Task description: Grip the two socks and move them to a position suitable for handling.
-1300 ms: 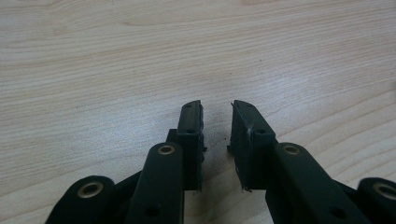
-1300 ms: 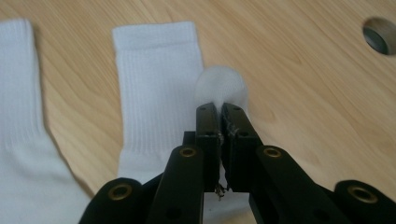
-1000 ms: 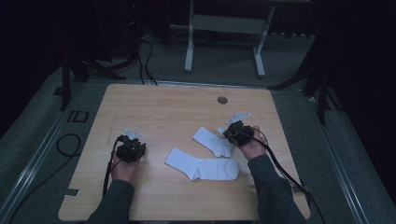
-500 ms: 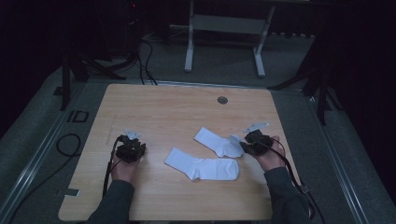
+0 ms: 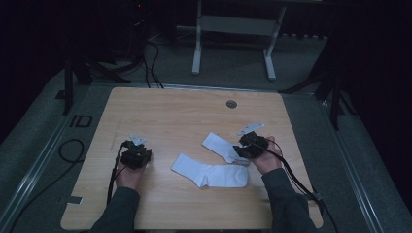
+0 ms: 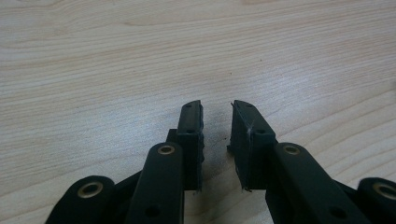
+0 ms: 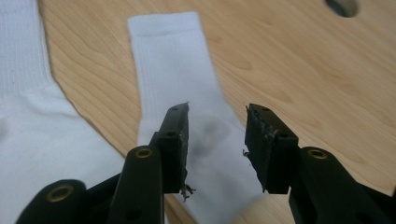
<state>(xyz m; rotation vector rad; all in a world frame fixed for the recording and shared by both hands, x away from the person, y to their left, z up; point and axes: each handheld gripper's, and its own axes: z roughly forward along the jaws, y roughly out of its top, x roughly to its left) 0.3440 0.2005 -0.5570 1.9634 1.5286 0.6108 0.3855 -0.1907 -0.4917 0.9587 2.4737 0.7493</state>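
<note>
The right gripper (image 5: 241,150) hung over the smaller white sock (image 5: 221,146) on the right half of the wooden table (image 5: 170,111); in the right gripper view (image 7: 217,140) its jaws had just been opening and stood apart with a clear gap, the sock (image 7: 177,79) lying flat beneath and between them, its cuff pointing away from the camera; the pads did not press on the cloth, and whether their tips brushed it could not be told; a dark shadow lay on the sock under the gap; the second, larger sock (image 5: 211,173) lay just beside the first, nearer the person, its toe end close to the right hand (image 5: 266,158), and showed at the left edge of the right gripper view (image 7: 42,121); the round cable hole (image 5: 231,104) sat farther up the table, well apart from both socks; the left gripper (image 5: 135,154) rested on the left half of the table, well away from the socks; in the left gripper view (image 6: 217,135) its jaws stood a narrow slot apart over bare wood, holding nothing
</note>
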